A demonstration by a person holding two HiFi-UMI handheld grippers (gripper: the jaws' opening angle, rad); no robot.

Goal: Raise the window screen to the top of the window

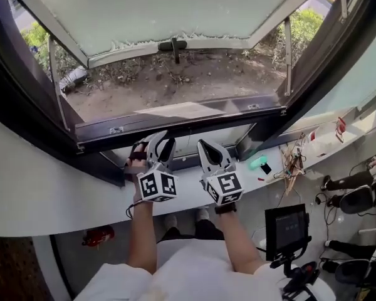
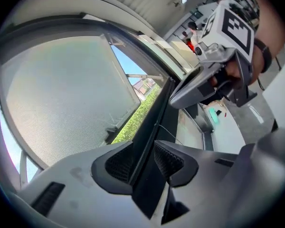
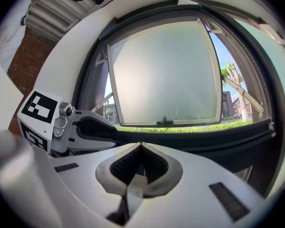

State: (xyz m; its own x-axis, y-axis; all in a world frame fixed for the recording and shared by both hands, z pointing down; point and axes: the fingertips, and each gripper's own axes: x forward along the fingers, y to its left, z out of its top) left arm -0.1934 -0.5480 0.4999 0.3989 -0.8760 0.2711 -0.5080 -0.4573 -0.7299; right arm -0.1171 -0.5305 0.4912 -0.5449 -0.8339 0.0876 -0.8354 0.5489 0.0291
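Observation:
The window stands open, its frosted pane [image 1: 163, 8] swung outward with a dark handle [image 1: 173, 44] on its lower edge. A dark bar [image 1: 194, 119] runs along the bottom of the opening; I cannot tell the screen's mesh apart from it. My left gripper [image 1: 158, 144] is at this bar, open, and in the left gripper view the dark bar [image 2: 156, 113] passes between its fingers [image 2: 119, 164]. My right gripper [image 1: 207, 148] is beside it to the right, just below the bar, shut on nothing, its pads [image 3: 140, 151] meeting. The left gripper [image 3: 109, 129] also shows in the right gripper view.
A white curved sill [image 1: 37, 187] lies under the window. On the ledge to the right are a green object [image 1: 259, 162] and tangled wires [image 1: 294, 162]. A small monitor on a stand [image 1: 287, 227] is at lower right. Outside are bare ground and shrubs [image 1: 304, 24].

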